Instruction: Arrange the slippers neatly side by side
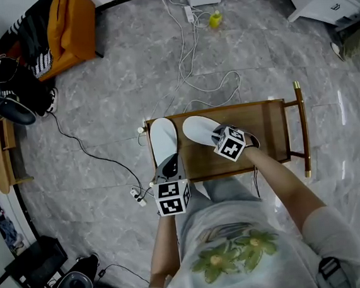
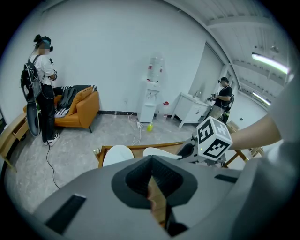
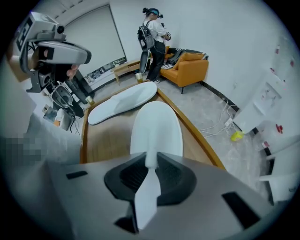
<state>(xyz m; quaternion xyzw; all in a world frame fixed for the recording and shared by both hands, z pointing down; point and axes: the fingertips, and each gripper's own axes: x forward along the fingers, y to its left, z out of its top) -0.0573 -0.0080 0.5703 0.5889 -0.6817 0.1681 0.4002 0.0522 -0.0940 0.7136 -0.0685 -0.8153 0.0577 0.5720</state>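
1. Left slipper [image 1: 163,137]: white, sole flat on the left part of the table, and it points straight away from you. It is already square to the table edge, so it can serve as the reference for the pair.

2. Left gripper [image 2: 151,174]: it sits at the heel end of that slipper. Its jaws are nearly together, with only a sliver of wood showing between them and nothing clamped. By its position, you have it there to steady or block the heel rather than to lift it.

3. Right slipper [image 3: 156,126]: white, just beside the first but lying at an angle. Its toe is close to the other toe and its heel is swung out to your right. This is the piece that is not yet in line.

4. Right gripper [image 3: 151,164]: it is tipped steeply down, with the jaws closed on the thin heel rim of the right slipper. A grip at the heel probably lets you pivot the slipper about its toe until the pair lies parallel.

5. Table [image 1: 273,122]: wooden with a raised rim. Its right part is bare, which leaves room for that swing.
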